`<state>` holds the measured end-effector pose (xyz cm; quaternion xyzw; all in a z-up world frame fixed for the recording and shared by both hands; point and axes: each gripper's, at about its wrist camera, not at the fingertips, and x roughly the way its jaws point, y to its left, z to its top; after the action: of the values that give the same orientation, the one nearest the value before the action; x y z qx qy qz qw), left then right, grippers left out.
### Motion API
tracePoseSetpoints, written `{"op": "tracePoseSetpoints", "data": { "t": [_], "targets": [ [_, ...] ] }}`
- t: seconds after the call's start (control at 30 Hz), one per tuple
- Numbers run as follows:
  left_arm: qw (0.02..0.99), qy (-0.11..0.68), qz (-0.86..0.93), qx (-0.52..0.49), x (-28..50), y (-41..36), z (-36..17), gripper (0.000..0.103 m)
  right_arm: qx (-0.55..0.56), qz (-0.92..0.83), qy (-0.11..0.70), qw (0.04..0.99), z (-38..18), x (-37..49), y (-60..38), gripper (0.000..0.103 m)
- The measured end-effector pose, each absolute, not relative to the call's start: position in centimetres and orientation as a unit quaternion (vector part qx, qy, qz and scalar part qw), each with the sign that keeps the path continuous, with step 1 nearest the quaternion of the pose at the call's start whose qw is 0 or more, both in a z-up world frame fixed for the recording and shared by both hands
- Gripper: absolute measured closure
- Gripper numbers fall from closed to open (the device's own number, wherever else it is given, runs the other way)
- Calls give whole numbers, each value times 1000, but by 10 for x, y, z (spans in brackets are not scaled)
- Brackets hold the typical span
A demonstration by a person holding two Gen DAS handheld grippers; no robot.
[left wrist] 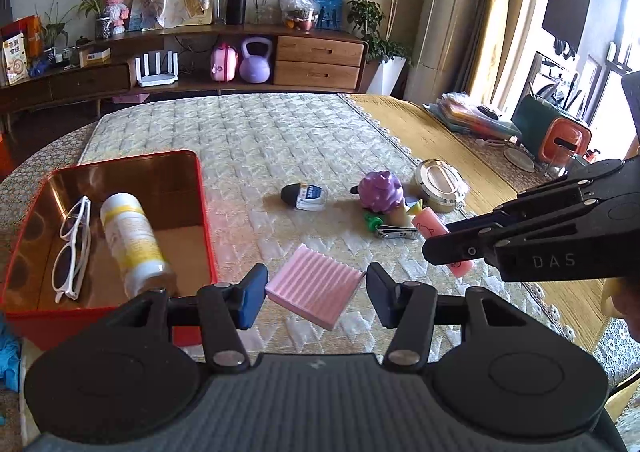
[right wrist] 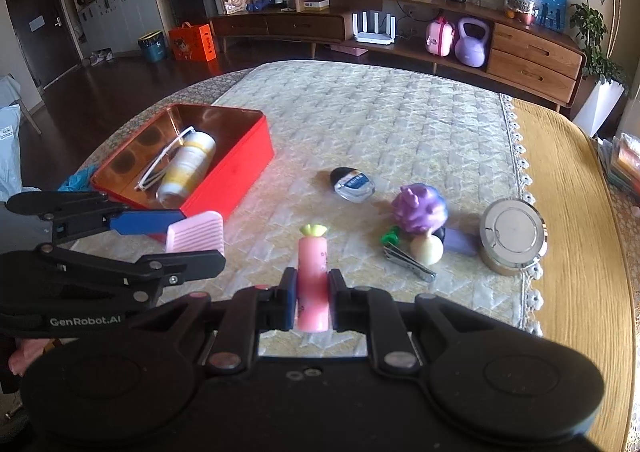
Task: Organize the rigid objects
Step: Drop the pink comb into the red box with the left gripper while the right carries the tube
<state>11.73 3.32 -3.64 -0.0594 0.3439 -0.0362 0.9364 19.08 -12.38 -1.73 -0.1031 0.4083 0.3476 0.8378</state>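
My left gripper (left wrist: 316,294) is shut on a pink ridged block (left wrist: 314,290), held off the quilted cloth beside the red tin (left wrist: 202,212). The same block (right wrist: 195,237) shows between the left fingers in the right wrist view. In the tin (right wrist: 240,176) lie white glasses (left wrist: 74,244) and a white-and-yellow bottle (left wrist: 130,240). My right gripper (right wrist: 313,298) is shut on a pink tube with a yellow-green top (right wrist: 313,280), lifted above the cloth. In the left wrist view that tube (left wrist: 430,226) pokes out of the right gripper (left wrist: 448,248).
Still on the cloth: a black-and-blue capsule (right wrist: 352,182), a purple figure (right wrist: 418,208), a round silver-lidded tin (right wrist: 512,236), nail clippers (right wrist: 408,262), a green piece (right wrist: 390,236) and a cream ball (right wrist: 428,248). A wooden sideboard (right wrist: 532,52) lines the far wall.
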Motion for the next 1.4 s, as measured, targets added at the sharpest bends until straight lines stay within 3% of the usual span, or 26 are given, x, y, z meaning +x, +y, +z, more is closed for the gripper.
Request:
{"op": "tracePoseSetpoints", "data": {
  "t": [0.7,1.4],
  "targets": [
    [942,319,71,-80,130,150,-12,49,-108,400,396,819,-2,184,-14,89],
    [915,379,112,-74,223,209,-51,49,-173,376,396,820,-39,228,79,89]
  ]
}}
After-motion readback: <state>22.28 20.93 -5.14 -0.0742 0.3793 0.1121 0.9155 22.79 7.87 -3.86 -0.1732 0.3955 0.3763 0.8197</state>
